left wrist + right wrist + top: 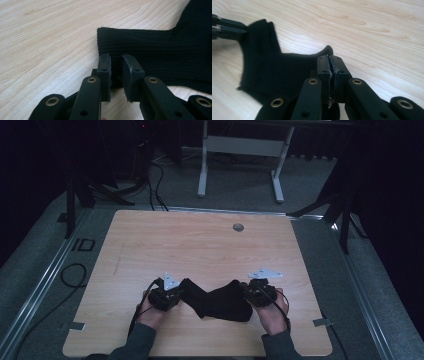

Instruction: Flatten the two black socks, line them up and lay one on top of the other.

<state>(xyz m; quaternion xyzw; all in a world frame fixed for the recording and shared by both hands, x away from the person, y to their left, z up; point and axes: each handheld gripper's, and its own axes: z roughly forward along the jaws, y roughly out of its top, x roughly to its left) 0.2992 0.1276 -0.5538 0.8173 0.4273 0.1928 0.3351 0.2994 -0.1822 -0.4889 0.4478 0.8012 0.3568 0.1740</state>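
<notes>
Black sock (220, 302) lies low centre on the bench (200, 245), stretched between both grippers. Right gripper (331, 65) fingers pinch its toe end; left gripper (116, 65) fingers, narrow, straddle the cuff. Both ends caught, folding or lifting not done.

1. You have one readable marking: the letters "ID" on the grey floor (55, 270) left of the table (200, 245), beside the metal rail (47, 280).
2. Nothing readable on your table top.
3. No print readable on the black sock (215, 302).
4. No labels or numbers legible on either gripper's black jaws.
</notes>
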